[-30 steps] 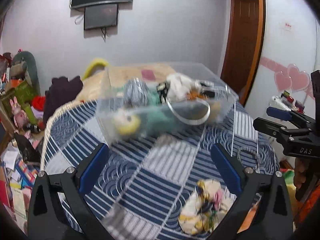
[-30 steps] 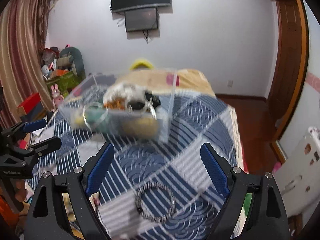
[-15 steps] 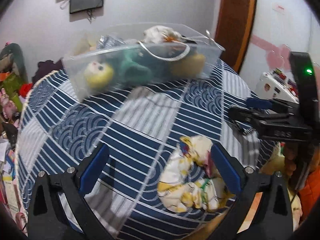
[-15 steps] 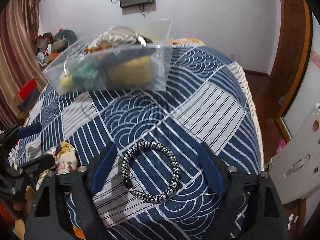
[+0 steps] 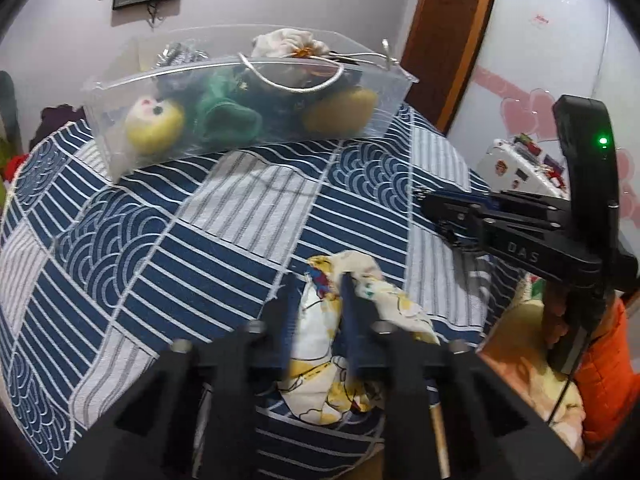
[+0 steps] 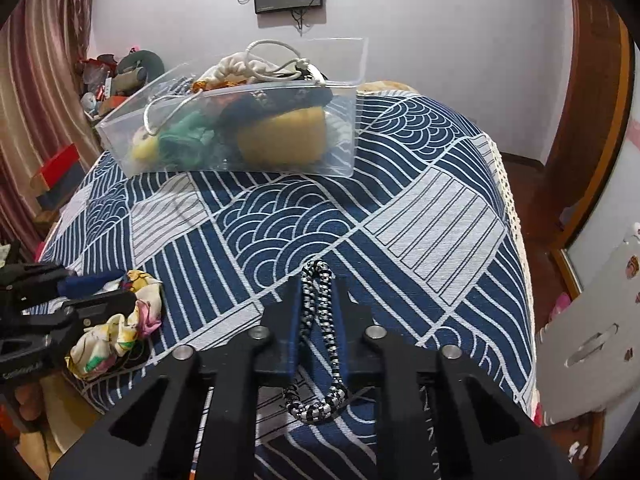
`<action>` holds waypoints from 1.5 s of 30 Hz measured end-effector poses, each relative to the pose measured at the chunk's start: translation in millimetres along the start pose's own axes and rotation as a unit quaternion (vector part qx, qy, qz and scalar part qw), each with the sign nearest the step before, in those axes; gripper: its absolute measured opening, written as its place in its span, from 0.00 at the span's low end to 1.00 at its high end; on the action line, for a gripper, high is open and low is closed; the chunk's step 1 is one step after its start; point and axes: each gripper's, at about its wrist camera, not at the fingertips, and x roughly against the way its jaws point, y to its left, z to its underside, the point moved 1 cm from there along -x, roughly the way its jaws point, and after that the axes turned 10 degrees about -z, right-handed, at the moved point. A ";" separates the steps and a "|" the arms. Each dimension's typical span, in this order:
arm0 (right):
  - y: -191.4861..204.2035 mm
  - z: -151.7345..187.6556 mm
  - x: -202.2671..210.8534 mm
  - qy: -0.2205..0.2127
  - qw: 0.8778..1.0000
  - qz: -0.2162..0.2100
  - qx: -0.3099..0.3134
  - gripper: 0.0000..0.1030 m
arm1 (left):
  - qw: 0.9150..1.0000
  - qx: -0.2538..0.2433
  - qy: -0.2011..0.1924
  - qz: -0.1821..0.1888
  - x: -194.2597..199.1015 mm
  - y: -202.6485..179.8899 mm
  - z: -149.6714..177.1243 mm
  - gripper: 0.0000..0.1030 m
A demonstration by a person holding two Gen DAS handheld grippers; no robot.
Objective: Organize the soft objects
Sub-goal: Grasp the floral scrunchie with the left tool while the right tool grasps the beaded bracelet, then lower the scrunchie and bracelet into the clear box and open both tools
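Blue-and-white patterned bedspread [image 6: 420, 216] fills both views. Left gripper [image 5: 318, 300], bottom center, is clamped on a floral fabric scrunchie [image 5: 360, 320]. Right gripper [image 6: 316, 300], bottom center of its view, pinches a black-and-white braided hair tie [image 6: 320, 344]. Clear plastic bin [image 6: 340, 152] w/ soft toys sits upper center, well apart.

Box [image 6: 340, 128] at far end of bed [image 6: 420, 208], toys [image 6: 280, 136] inside. Near edge: scrunchie [image 6: 116, 328] left, braided ring [image 6: 320, 320] right.
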 end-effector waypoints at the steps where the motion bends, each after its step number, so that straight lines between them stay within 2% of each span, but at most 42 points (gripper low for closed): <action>1: 0.4 0.1 0.8 -0.002 1.000 -0.003 0.000 0.12 | 1.000 -0.001 -0.001 -0.001 1.5 0.8 0.5 0.10; 7: 5.1 -4.9 11.6 -0.023 1.000 -0.008 0.002 0.11 | 0.999 -0.005 -0.028 -0.024 14.9 0.9 -2.4 0.05; 13: 13.1 -17.8 29.3 -0.057 0.998 -0.008 0.011 0.11 | 0.995 0.003 -0.079 -0.057 40.8 11.9 -15.2 0.05; 22: 26.1 -47.5 47.2 -0.107 0.994 -0.016 0.022 0.11 | 0.984 0.033 -0.154 -0.086 79.4 38.6 -54.5 0.04; 31: 34.5 -85.5 57.5 -0.155 0.987 -0.016 0.038 0.11 | 0.969 0.051 -0.217 -0.108 98.5 53.0 -104.9 0.04; 37: 40.1 -109.5 47.2 -0.166 0.985 -0.013 0.051 0.11 | 0.966 0.060 -0.225 -0.113 86.9 59.9 -129.7 0.04; 45: 36.9 -134.4 10.0 -0.150 0.988 -0.011 0.036 0.11 | 0.972 0.065 -0.195 -0.118 40.9 64.7 -151.7 0.04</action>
